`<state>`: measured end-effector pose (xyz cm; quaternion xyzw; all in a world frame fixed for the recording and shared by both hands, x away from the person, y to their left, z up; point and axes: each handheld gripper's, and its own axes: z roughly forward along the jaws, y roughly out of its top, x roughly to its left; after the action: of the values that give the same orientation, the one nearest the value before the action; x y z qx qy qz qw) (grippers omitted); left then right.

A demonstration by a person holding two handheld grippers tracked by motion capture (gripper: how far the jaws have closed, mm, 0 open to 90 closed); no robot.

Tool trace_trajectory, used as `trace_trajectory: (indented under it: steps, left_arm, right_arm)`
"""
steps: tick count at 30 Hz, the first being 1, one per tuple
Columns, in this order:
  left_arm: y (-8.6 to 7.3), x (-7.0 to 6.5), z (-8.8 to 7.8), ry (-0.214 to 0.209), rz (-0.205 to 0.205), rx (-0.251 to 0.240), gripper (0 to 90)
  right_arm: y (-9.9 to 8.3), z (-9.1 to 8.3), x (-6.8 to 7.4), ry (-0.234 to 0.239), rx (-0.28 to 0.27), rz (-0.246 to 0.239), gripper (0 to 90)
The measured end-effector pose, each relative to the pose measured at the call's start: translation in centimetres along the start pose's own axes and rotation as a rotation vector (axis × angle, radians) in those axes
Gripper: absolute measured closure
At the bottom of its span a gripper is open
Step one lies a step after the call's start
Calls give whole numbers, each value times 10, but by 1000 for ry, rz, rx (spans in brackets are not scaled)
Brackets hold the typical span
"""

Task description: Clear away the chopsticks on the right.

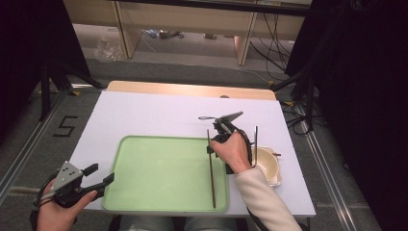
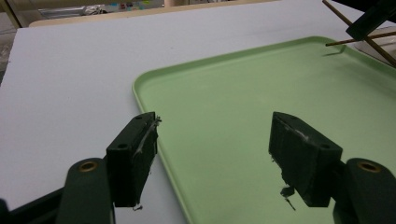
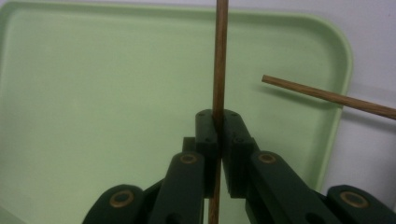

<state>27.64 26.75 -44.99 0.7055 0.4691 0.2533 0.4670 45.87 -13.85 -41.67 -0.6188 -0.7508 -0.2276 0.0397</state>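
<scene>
High view: right gripper [image 1: 215, 140] clamped on a thin brown wooden chopstick [image 1: 211, 175] lying along the right edge of the flat pale green plastic tray [image 1: 159, 168]; round cream bowl [image 1: 265, 166] just right of the hand, second chopstick [image 1: 275, 154] across its rim.

Left gripper view: left gripper [image 2: 212, 144] spread wide, empty, over the tray's near corner.

Right gripper view: jaws pinching the chopstick [image 3: 219, 60] above the tray; other chopstick [image 3: 327, 96] beyond the rim.

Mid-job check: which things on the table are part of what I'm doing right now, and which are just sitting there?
In the job:
- right gripper, shut on a chopstick
- green tray beneath it
- second chopstick, jutting over the tray's edge
- white bowl beside the tray

Lying about:
- left gripper, open and holding nothing, at the tray's near corner
- white table
</scene>
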Motion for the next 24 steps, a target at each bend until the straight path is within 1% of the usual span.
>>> trace_trajectory:
  steps: [1, 2, 3, 4, 5, 6, 7, 8, 9, 11, 13, 14, 16, 17, 18, 19, 20, 21, 23, 24]
  left_arm:
    - [0, 0, 0, 0, 0, 0, 322]
    - [0, 0, 0, 0, 0, 0, 322]
    - [0, 0, 0, 0, 1, 1, 322]
    - [0, 0, 0, 0, 0, 0, 322]
    - [0, 0, 0, 0, 0, 0, 322]
    - [0, 0, 0, 1, 1, 0, 322]
    - [0, 0, 0, 0, 0, 0, 322]
    - [0, 0, 0, 0, 0, 0, 322]
    - [0, 0, 0, 0, 0, 0, 322]
    - [0, 0, 0, 0, 1, 0, 322]
    - [0, 0, 0, 0, 0, 0, 322]
    - [0, 0, 0, 0, 0, 0, 322]
    - [0, 0, 1, -2, 0, -4, 322]
    - [0, 0, 0, -2, 0, -3, 322]
    - [0, 0, 0, 2, 1, 1, 322]
    - [0, 0, 0, 0, 1, 1, 322]
    - [0, 0, 0, 1, 1, -1, 322]
    - [0, 0, 0, 1, 0, 0, 322]
    - [0, 0, 0, -2, 0, -3, 322]
    - [0, 0, 1, -3, 0, -3, 322]
  right_arm:
    - [-1, 2, -1, 8, 6, -10, 870]
    - [-1, 4, -1, -2, 18, -14, 870]
    - [-1, 6, -1, -2, 28, -12, 870]
    - [-2, 7, -2, -7, 27, -15, 870]
    - [-2, 9, -2, -3, 44, -5, 870]
    - [-2, 11, -3, -9, 51, -11, 869]
    - [-2, 13, -3, -14, 56, -4, 870]
    - [-2, 15, -4, -20, 57, -13, 870]
    - [-2, 16, -5, -16, 60, -10, 869]
    - [-3, 18, -6, -28, 65, -14, 869]
    - [-3, 19, -6, -28, 70, -10, 869]
    - [-3, 20, -5, -38, 69, 11, 868]
    - [-3, 23, -7, -40, 58, -2, 867]
    - [-4, 26, -7, -44, 45, 6, 867]
    - [-3, 26, -7, -47, 59, 3, 867]
    - [-4, 28, -8, -54, 71, -13, 866]
    - [-4, 29, -9, -52, 65, -19, 866]
    - [-4, 30, -8, -52, 69, -7, 865]
    - [-4, 31, -9, -62, 85, -22, 864]
    - [-3, 32, -8, -60, 83, -5, 863]
